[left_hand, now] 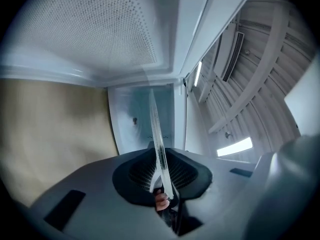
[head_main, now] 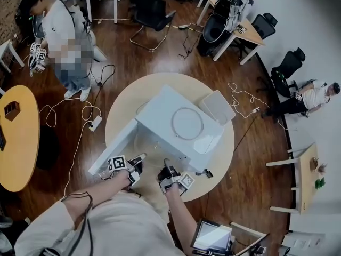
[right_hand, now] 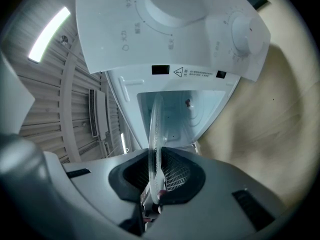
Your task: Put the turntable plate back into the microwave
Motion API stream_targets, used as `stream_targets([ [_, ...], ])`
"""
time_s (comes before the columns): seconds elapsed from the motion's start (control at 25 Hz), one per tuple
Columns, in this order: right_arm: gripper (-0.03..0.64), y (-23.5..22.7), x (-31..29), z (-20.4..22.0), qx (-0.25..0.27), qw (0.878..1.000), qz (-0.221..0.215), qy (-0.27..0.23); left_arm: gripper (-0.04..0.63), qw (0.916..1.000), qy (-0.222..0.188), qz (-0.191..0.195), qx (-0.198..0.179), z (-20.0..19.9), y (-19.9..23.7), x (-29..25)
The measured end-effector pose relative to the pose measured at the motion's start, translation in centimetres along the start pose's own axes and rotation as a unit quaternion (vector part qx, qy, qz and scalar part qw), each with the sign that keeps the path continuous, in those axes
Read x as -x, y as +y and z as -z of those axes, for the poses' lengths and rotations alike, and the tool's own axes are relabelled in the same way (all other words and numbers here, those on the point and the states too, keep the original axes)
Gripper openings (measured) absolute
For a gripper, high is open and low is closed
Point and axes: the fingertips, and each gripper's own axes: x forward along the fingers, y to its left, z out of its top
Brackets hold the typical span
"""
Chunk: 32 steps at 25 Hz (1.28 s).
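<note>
Gripping the glass turntable plate [left_hand: 157,139] by its near rim with the left gripper [left_hand: 161,181], ribbed pads [left_hand: 141,171] pressed on either face. Clamping the same rim a little further round with the right gripper [right_hand: 155,179], jaws nearly together on the thin glass. Seen edge-on in both gripper views, as a clear sliver running straight out from the jaws. Held just in front of the white microwave [head_main: 178,122], far edge reaching toward the open cavity [right_hand: 180,114]; hard to tell whether already past the threshold. Flanked on the left by the open door [head_main: 111,151], swung out toward the person, with its perforated inner screen [left_hand: 95,29] filling the top of the left gripper view. Topped in the right gripper view by the control panel [right_hand: 200,39] with two round dials. Beneath the microwave, a round beige table [head_main: 120,113]; on the microwave's roof, a thin ring [head_main: 186,123]; just beside it, a white rectangular tray [head_main: 217,106]. Further out on the wooden floor: a power strip [head_main: 96,124] with trailing cables, black office chairs [head_main: 152,12], one person standing [head_main: 61,31] and another seated [head_main: 314,96] by the wall.
</note>
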Motion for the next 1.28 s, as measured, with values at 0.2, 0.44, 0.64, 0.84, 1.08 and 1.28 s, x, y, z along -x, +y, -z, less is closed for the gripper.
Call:
stream_targets([
  [0.2, 0.031, -0.5, -1.4, -1.0, 0.006, 1.0, 0.003, -0.001, 0.057, 1.0, 0.001, -0.002, 0.005, -1.4, 0.3, -1.1],
  [0.44, 0.031, -1.6, 0.1, -1.5, 0.016, 1.0, 0.005, -0.01, 0.052, 0.9999, 0.008, 0.009, -0.001, -0.1, 1.8, -1.7],
  [0.64, 0.031, -1.7, -1.2, -1.5, 0.022, 1.0, -0.003, -0.017, 0.048, 0.9995, 0.003, 0.028, 0.015, -1.5, 1.6, -1.8],
  [0.84, 0.031, -1.5, -1.2, -2.1, 0.012, 1.0, -0.007, -0.022, 0.046, 0.999, -0.006, 0.033, 0.029, -1.6, 2.2, -2.5],
  [1.08, 0.031, -1.8, -1.4, -2.6, 0.006, 0.999, -0.011, -0.044, 0.048, 0.9992, -0.021, 0.035, 0.003, -2.0, 1.8, -2.5],
  [1.28, 0.031, -1.8, -1.7, -3.4, 0.018, 0.999, -0.013, -0.048, 0.049, 0.9993, -0.026, 0.022, 0.014, -1.2, 2.1, -2.3],
])
